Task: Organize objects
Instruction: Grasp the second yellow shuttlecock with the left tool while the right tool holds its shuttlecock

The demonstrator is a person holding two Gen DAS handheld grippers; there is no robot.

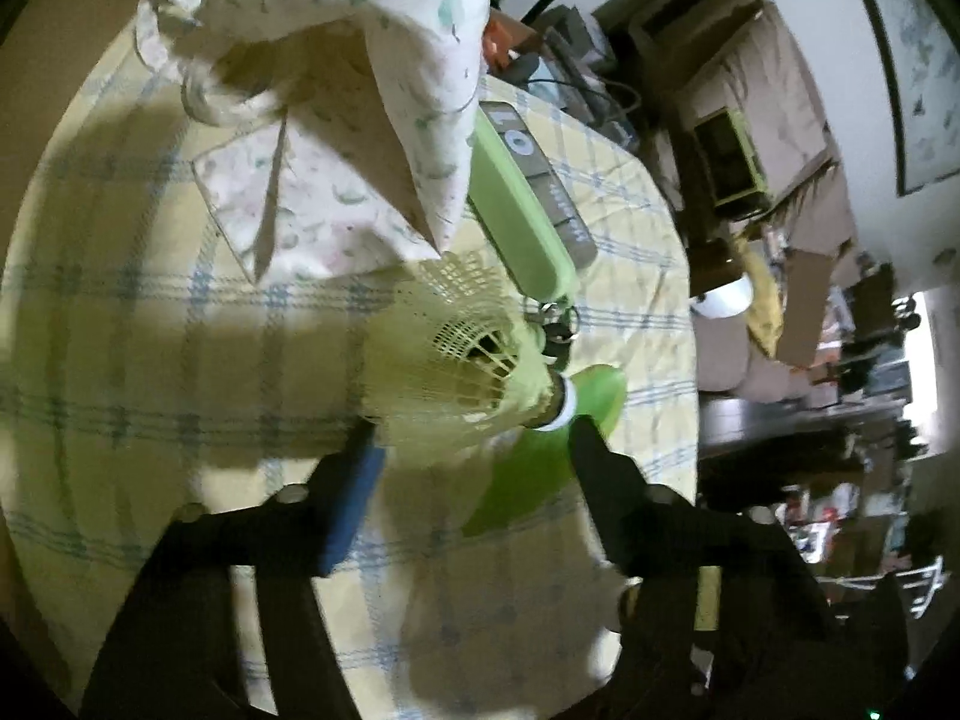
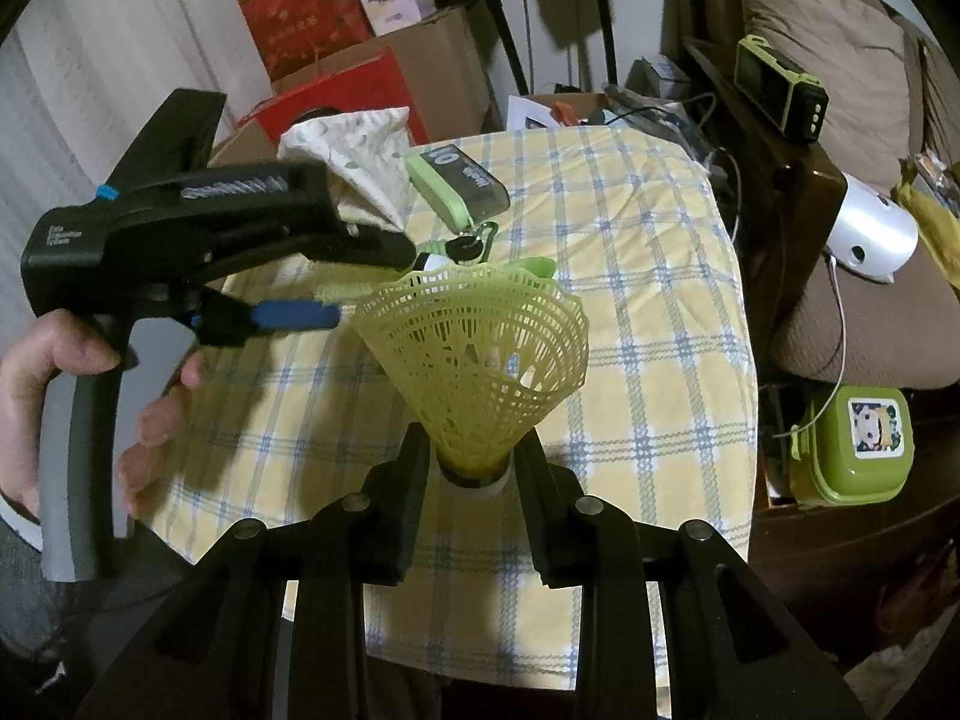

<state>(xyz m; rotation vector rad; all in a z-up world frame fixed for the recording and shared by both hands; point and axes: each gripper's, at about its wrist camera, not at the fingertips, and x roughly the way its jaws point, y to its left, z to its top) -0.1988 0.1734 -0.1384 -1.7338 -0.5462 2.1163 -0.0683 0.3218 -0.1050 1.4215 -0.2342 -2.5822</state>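
Over the checked worktop the right claw pinches a yellow shuttlecock by its cork, skirt upward. The left claw straddles the skirt from the side, its blue-padded finger close to the mesh; whether the pads press yet is hard to tell, so I read it as spread around the skirt, not gripping. This looks like a hand-over: the left claw must take the skirt gently, since the mesh would crush, before the right lets go. The likely goal is the floral pouch at the far edge, though its mouth is slack. Near it lie a green case, keys and a green scoop-like piece, crowding the path.
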